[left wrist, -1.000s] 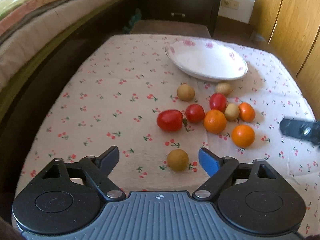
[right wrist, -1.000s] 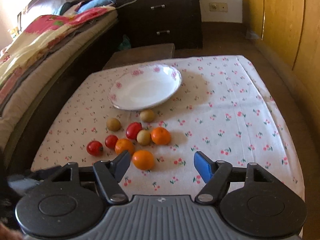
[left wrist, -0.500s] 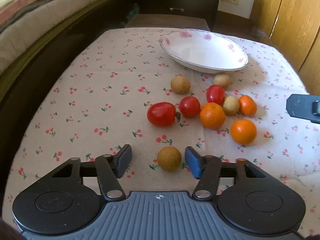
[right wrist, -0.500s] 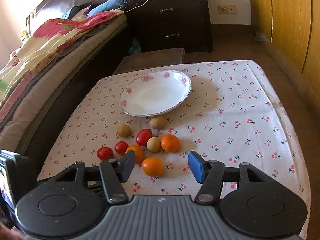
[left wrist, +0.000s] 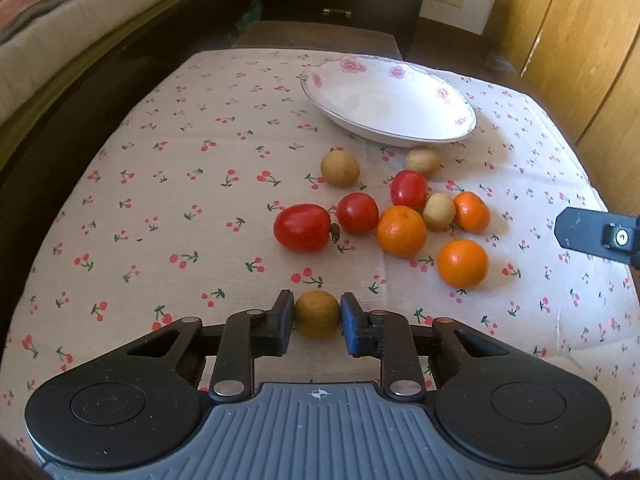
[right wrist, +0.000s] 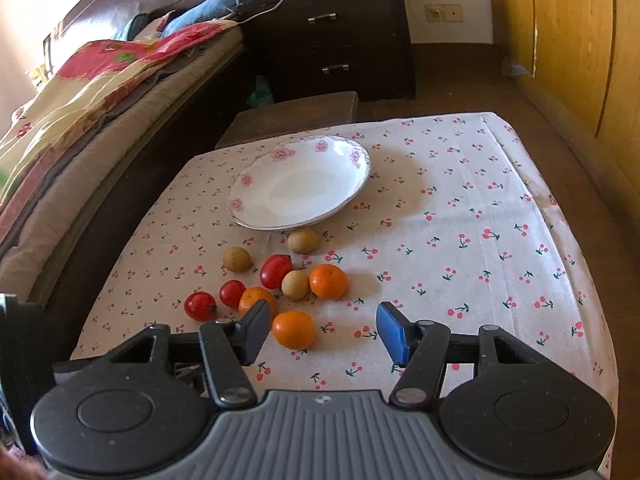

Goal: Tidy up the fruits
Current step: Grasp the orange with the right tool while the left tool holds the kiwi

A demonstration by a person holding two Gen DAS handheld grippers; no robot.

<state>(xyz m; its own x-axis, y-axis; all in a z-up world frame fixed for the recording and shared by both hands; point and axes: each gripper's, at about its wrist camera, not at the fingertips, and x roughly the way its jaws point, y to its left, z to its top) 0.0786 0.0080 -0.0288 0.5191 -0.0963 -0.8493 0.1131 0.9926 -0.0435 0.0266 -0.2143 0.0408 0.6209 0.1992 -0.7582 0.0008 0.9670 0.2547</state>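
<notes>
We hold the left gripper (left wrist: 317,316) low over the cherry-print tablecloth (left wrist: 180,184), at the bottom centre of its frame, its two pads closed against the sides of a brown round fruit (left wrist: 317,313). Above it in the frame lie the tomatoes (left wrist: 302,227), the oranges (left wrist: 401,231) and other brown fruits, with the white flowered plate (left wrist: 388,100) in the upper middle. Our right gripper (right wrist: 322,330) hovers higher, spread wide and holding nothing, an orange (right wrist: 293,329) lying between its fingers near the left one.
</notes>
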